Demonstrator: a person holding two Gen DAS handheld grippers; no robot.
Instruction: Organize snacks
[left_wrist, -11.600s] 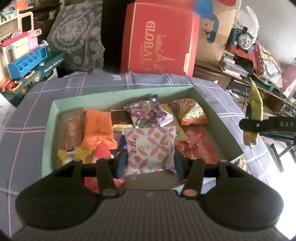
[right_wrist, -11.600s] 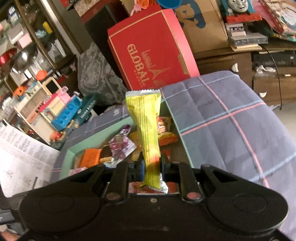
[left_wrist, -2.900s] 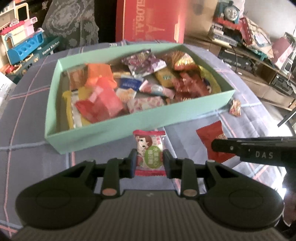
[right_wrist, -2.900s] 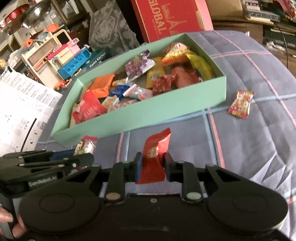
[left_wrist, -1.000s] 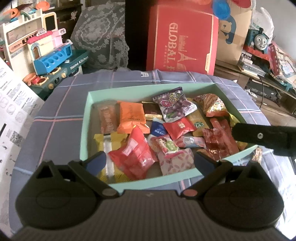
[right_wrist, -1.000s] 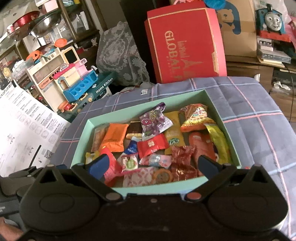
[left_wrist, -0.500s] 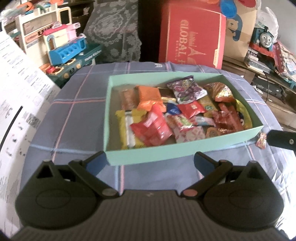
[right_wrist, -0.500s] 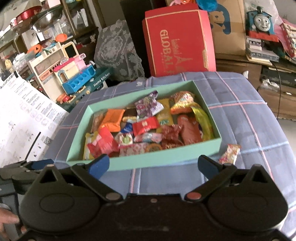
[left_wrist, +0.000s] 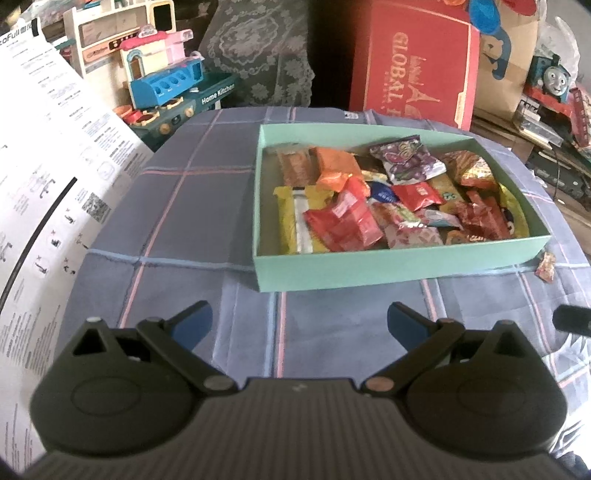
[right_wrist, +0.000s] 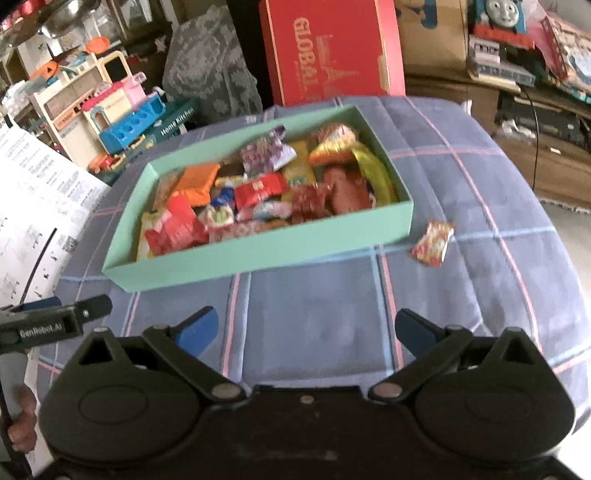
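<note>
A mint-green box (left_wrist: 388, 267) (right_wrist: 258, 254) full of several snack packets sits on the blue plaid cloth. One small red-and-yellow snack packet (right_wrist: 433, 242) lies on the cloth just right of the box; it also shows in the left wrist view (left_wrist: 546, 266). My left gripper (left_wrist: 299, 326) is open and empty, above bare cloth in front of the box. My right gripper (right_wrist: 306, 330) is open and empty, also in front of the box, with the loose packet ahead to its right. The left gripper's finger (right_wrist: 55, 319) shows at the far left of the right wrist view.
A red GLOBAL box (left_wrist: 410, 70) leans behind the table. Toy kitchen sets (left_wrist: 166, 85) stand at the back left. A white printed sheet (left_wrist: 40, 177) hangs at the left. Shelves with a toy train (right_wrist: 506, 18) are at the right.
Both grippers have pulled back from over the box and stay open. The loose packet to the right of the box has come into view.
</note>
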